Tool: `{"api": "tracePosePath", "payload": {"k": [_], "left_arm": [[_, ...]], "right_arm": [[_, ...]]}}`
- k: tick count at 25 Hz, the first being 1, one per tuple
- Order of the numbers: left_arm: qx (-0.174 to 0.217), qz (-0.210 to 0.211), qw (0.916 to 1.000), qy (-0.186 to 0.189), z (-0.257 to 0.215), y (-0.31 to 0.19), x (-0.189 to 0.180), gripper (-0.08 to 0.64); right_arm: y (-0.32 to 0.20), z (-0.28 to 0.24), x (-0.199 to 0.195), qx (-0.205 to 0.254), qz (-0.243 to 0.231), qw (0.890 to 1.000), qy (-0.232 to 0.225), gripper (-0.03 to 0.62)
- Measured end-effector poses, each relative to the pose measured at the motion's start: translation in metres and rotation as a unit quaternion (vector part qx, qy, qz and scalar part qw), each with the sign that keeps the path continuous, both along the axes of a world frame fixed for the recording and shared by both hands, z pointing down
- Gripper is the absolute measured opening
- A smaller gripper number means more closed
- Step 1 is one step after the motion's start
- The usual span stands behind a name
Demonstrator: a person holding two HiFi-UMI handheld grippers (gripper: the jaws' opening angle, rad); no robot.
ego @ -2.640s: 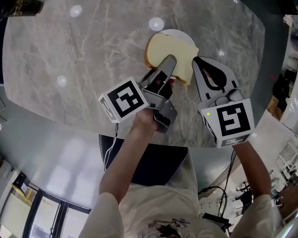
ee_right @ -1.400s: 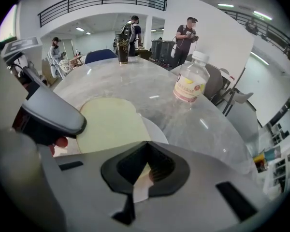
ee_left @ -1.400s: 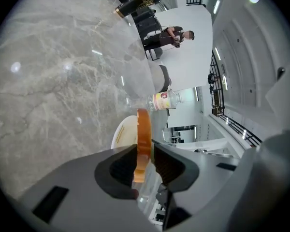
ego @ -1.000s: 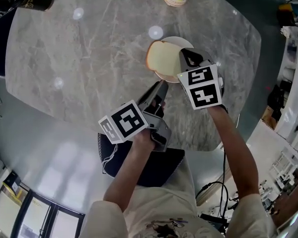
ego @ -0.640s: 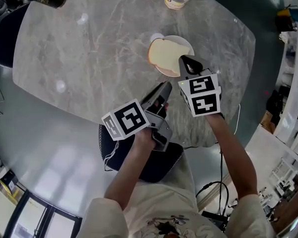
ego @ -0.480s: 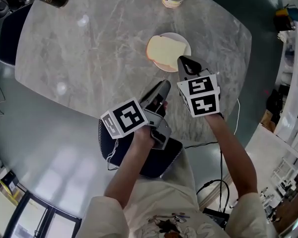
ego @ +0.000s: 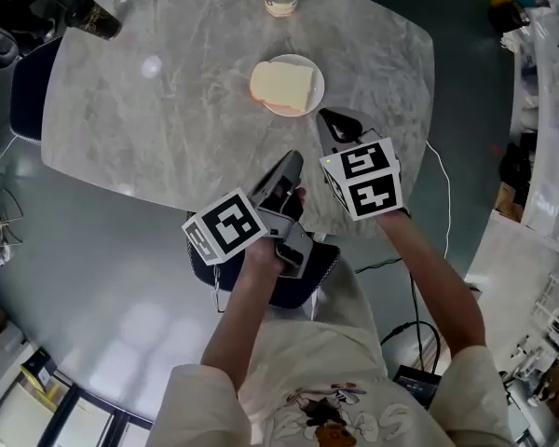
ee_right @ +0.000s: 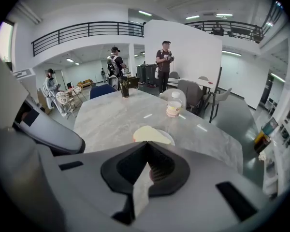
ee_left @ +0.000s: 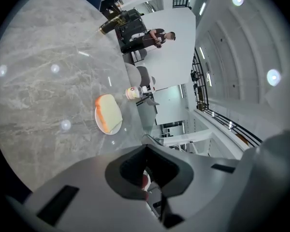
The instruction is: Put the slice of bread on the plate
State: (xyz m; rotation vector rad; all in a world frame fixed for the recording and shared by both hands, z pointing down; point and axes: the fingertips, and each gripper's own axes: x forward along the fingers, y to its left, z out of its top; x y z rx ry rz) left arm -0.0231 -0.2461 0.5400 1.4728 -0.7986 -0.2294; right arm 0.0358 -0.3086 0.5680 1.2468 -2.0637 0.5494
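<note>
Bread (ego: 281, 85) lies on the plate (ego: 317, 91) at 12 o'clock, and left claw (ego: 292, 161) and right claw (ego: 328, 117), both closed and empty, have retreated toward 6 o'clock, so the task looks done.

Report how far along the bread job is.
Done: the slice of bread lies flat on the plate on the table. In hand: nothing; the left gripper and right gripper are both shut and empty, on the plate's near side. Remaining: nothing visible; the task looks complete.
</note>
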Motion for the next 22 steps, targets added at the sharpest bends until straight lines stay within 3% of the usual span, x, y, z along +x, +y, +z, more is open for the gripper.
{"api": "tracePosePath", "payload": {"k": [16, 22], "left_arm": [[0.078, 0.063, 0.991, -0.089, -0.101, 0.087, 0.012, 0.009], [0.103, 0.04, 0.9891, -0.096, -0.138, 0.113, 0.004, 0.009]], "right_arm": [[0.092, -0.118, 0.018, 0.046, -0.024, 0.997, -0.049, 0.005], [0.125, -0.138, 0.029, 0.052, -0.033, 0.996, -0.066, 0.005]]}}
